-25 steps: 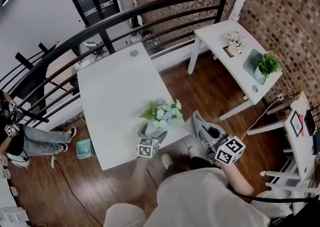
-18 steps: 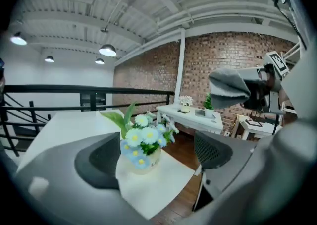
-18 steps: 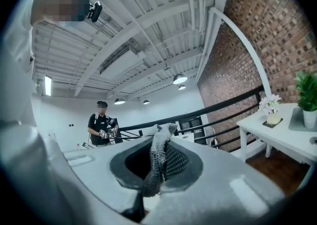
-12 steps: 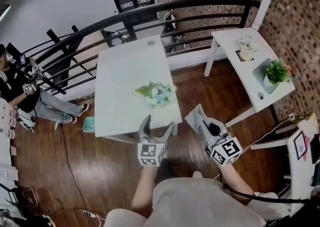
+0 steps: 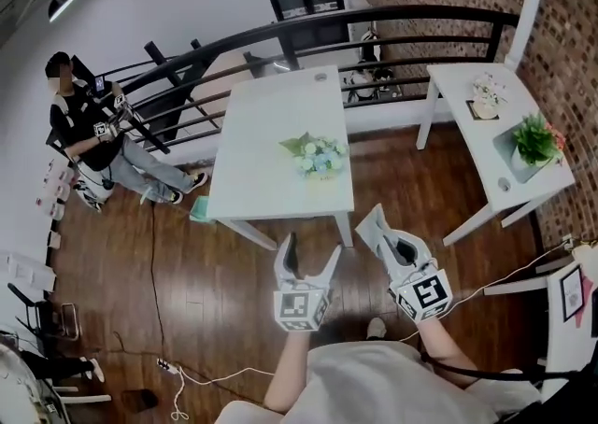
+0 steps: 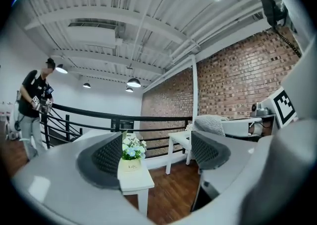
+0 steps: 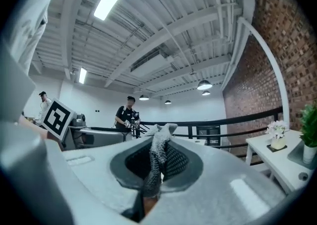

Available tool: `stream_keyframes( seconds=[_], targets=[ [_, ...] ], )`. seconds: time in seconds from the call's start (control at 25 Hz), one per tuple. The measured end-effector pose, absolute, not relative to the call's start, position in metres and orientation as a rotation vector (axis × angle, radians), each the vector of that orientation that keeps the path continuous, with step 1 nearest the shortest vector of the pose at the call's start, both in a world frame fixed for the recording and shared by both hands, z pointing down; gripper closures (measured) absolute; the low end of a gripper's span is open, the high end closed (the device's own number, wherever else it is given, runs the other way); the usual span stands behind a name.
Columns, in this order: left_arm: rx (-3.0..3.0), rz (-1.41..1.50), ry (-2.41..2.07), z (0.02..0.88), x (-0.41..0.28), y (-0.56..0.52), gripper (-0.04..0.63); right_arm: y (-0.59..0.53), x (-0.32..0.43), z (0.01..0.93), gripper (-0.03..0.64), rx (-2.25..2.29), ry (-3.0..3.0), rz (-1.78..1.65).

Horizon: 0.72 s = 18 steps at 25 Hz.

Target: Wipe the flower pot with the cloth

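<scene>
Right gripper (image 5: 374, 221) (image 7: 158, 157): held level, jaws clamped on the grey cloth (image 7: 157, 162). The cloth stands up between the ribbed pads, and its top edge pokes out past the jaw tips.

Left gripper (image 5: 312, 245) (image 6: 157, 152): held level just beside the right one. Its jaws are apart, having just been opening a little, and nothing is between the pads. From this gripper's camera the cloth (image 6: 210, 124) shows as a fuzzy grey lump off to the right.

Both grippers hang over the wooden floor (image 5: 187, 291), short of the near edge of the table (image 5: 271, 133) and clear of it.

Pot (image 5: 320, 173) (image 6: 131, 165): a small pale pot of white and blue flowers, upright on the white table near its front edge. It is well apart from both grippers, and neither cloth nor jaw touches it. In the left gripper view it lines up just inside the left jaw, but far beyond it.

Surroundings: a side table (image 5: 509, 165) to the right, against the brick wall (image 5: 570, 49), carries a green plant (image 5: 537, 140). A black railing (image 5: 374, 21) curves behind both tables. A person (image 5: 84, 128) is by the railing at the far left.
</scene>
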<state>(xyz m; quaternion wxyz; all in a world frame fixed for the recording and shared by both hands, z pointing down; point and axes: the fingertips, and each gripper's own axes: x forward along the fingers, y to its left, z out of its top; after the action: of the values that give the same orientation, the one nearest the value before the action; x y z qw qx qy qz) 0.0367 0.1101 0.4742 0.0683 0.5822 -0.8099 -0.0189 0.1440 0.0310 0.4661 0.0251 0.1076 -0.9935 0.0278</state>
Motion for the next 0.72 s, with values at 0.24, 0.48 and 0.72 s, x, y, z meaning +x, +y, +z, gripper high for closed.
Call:
stream_keyframes(
  seconds=[0.24, 0.48, 0.72],
  targets=[
    [1.734, -0.101, -2.500, 0.447, 0.021, 0.139, 0.141, 0.063, 0.127, 0.457, 0.612, 0.339, -3.087, 0.116],
    [1.749, -0.113, -2.507, 0.435, 0.000, 0.162, 0.141, 0.069, 0.112, 0.441, 0.612, 0.427, -3.103, 0.138],
    [1.803, -0.120, -2.480, 0.433, -0.012, 0.172, 0.169, 0.085, 0.098, 0.443, 0.612, 0.476, -3.090, 0.132]
  ],
)
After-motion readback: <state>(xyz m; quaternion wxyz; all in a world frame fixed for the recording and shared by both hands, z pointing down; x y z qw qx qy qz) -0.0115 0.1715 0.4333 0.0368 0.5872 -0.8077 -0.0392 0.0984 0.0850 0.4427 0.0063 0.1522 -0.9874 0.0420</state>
